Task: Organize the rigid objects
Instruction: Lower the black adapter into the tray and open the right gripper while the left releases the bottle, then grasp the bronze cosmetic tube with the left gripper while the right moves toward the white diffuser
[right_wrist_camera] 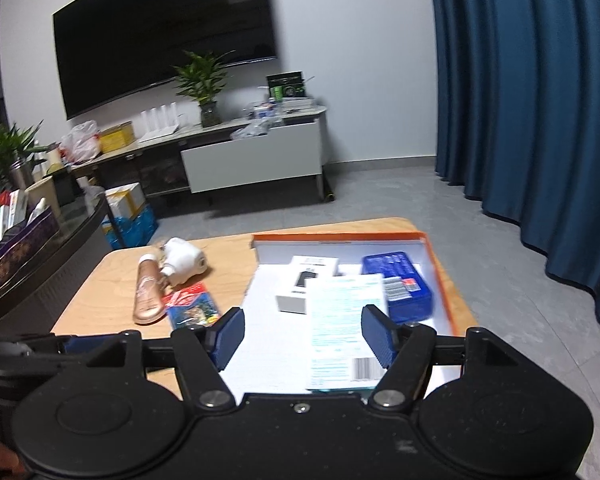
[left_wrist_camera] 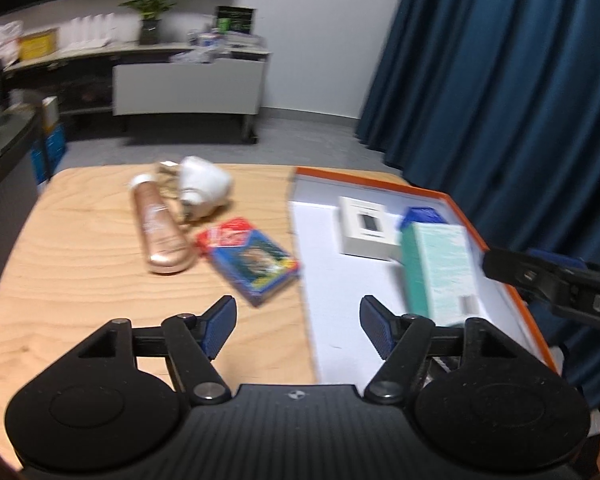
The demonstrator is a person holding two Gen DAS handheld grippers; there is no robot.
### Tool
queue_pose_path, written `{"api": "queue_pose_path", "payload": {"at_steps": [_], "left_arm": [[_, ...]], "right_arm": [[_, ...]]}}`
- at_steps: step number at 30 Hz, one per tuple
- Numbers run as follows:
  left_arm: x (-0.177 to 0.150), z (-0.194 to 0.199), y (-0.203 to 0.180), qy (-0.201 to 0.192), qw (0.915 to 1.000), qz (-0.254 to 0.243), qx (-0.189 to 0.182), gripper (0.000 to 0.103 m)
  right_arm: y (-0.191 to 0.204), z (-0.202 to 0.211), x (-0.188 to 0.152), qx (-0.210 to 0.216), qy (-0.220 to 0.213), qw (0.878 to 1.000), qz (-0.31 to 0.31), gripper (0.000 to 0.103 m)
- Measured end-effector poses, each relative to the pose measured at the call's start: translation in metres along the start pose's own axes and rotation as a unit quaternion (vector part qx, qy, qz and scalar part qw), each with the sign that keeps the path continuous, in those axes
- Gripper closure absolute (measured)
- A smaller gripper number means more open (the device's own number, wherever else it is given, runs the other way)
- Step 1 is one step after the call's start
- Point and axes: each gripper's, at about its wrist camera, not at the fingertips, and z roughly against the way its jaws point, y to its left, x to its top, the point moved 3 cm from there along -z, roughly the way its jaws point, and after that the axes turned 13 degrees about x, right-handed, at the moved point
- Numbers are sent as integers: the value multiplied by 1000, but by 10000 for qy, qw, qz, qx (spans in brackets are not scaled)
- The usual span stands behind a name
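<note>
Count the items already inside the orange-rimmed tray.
3: a white box at the far left, a blue case at the far right, and a teal box nearest the right tool; others may be hidden.

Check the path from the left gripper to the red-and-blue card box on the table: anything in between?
Nothing visible. The left gripper is open and empty, and the red-and-blue card box lies just ahead of its fingers on bare wooden table. The rose-gold tube lies beside the box on its left, and the orange-rimmed tray on its right.
</note>
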Motion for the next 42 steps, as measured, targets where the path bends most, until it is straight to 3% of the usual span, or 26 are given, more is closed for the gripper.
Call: {"api": "queue_pose_path", "payload": {"at_steps": [12, 16, 23, 30, 34, 37, 42], "left_arm": [[31, -24, 50, -120, 9977, 448, 496, 19], [51, -37, 60, -184, 9977, 466, 447, 12], [54, -67, 27, 15, 9996, 266, 34, 12], [41, -104, -8, 374, 9980, 500, 141, 13], [40, -89, -3, -36, 9983, 443, 377, 13], [46, -79, 23, -369, 9938, 516, 911, 13], [64, -105, 76, -26, 9846, 810, 1548, 15]], "right_arm": [[13, -27, 2, 316, 331, 9987, 238, 24], [19, -39, 3, 488, 452, 9971, 379, 23], [13, -47, 2, 441, 396, 9977, 342, 23], [-13, -30, 4, 124, 223, 9993, 265, 23], [-25, -24, 3, 118, 205, 9994, 234, 22], [-29, -26, 1, 150, 207, 9996, 150, 22], [-19, -34, 1, 345, 196, 9990, 183, 22]]}}
